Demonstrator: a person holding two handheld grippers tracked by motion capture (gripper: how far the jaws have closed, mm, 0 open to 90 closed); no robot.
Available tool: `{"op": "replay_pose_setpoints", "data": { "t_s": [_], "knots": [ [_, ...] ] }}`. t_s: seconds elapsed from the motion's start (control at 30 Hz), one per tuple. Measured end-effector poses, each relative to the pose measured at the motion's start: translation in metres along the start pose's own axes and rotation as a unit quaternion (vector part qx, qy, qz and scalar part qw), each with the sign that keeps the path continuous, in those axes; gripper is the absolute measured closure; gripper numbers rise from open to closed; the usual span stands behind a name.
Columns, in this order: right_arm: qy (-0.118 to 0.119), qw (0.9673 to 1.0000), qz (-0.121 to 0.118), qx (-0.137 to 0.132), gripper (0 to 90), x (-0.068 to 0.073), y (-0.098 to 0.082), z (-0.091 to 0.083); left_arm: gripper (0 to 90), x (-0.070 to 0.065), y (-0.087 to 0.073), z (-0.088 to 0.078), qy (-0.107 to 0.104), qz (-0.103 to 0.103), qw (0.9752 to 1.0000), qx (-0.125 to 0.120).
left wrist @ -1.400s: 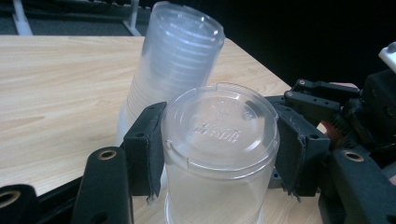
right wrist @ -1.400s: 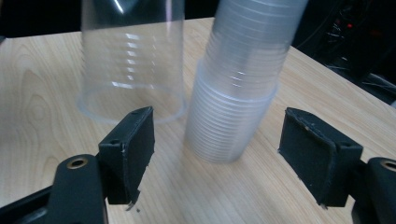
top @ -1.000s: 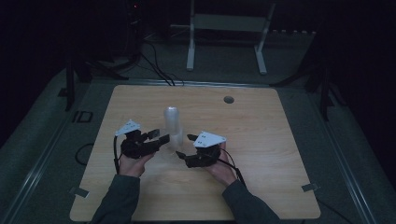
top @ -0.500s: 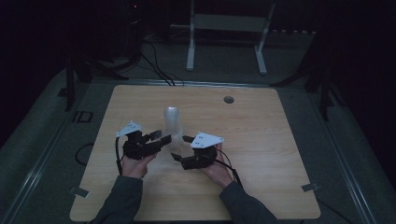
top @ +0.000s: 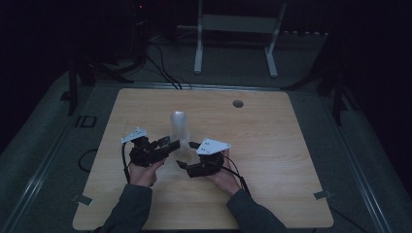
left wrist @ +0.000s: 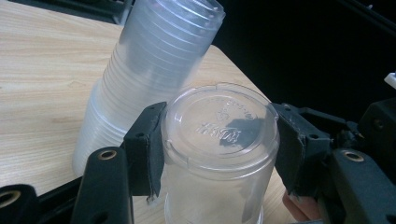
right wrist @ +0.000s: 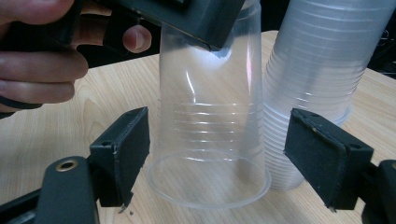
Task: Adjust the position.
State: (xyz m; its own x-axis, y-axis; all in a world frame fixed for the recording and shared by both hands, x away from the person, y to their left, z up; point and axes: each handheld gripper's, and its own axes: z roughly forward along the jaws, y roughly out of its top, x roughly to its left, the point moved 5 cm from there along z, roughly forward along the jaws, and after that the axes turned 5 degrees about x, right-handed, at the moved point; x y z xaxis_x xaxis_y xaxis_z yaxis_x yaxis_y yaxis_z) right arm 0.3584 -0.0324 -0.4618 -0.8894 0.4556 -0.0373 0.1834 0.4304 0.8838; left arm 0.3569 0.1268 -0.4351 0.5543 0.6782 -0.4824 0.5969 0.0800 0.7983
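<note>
Single clear plastic cup (left wrist: 219, 149) sits upside down, base up, clamped in the left gripper (left wrist: 219, 154). Its two black jaws press on opposite sides of the cup just under the base rim, cup squarely between them. In the right gripper view the same cup (right wrist: 210, 135) shows with its open mouth down, at or just above the wooden table (right wrist: 60, 135); whether the rim touches the wood is hard to tell. The left gripper's jaw (right wrist: 201, 18) grips it near the top there, with the person's left hand (right wrist: 42, 60) behind it.

Right gripper (right wrist: 217, 161) is released: jaws have just been opening, and they stand wide on either side of the cup's lower half. The cup is between them, pads clear of the wall on both sides, visible gaps left and right.

Stack of nested clear cups (left wrist: 149, 70) stands upside down on the table just behind and beside the held cup, leaning slightly in the left gripper view. In the right gripper view the stack (right wrist: 317, 79) is immediately right of the single cup, very close; contact unclear.

High view: stack (top: 179, 128) stands mid-table, left gripper (top: 170, 145) at its foot, right gripper (top: 187, 155) just across from it, both hands near the table's (top: 291, 160) front edge. Held cup itself too dim to pick out there.
</note>
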Motion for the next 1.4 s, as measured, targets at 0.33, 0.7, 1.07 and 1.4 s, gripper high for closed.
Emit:
{"op": "replay_pose_setpoints", "data": {
  "t_s": [0.33,0.7,1.07,1.4],
  "knots": [
    [0.004,1.0000,-0.006,0.002,20.6,0.004,0.000,0.005,41.8,-0.003,0.001,0.001,-0.021,-0.011,0.9997,-0.004],
    [-0.006,0.9999,-0.012,0.011,26.9,0.004,-0.001,0.008,41.7,-0.005,0.003,0.001,-0.040,-0.021,0.9989,-0.012],
    [-0.010,0.9996,-0.018,0.021,30.3,0.003,-0.003,0.007,27.4,-0.006,0.003,0.003,-0.039,-0.003,0.9992,-0.006],
    [-0.017,0.9983,-0.025,0.050,30.5,0.000,-0.004,0.006,23.9,-0.005,0.007,-0.008,-0.024,0.042,0.9988,-0.006]
  ]
}}
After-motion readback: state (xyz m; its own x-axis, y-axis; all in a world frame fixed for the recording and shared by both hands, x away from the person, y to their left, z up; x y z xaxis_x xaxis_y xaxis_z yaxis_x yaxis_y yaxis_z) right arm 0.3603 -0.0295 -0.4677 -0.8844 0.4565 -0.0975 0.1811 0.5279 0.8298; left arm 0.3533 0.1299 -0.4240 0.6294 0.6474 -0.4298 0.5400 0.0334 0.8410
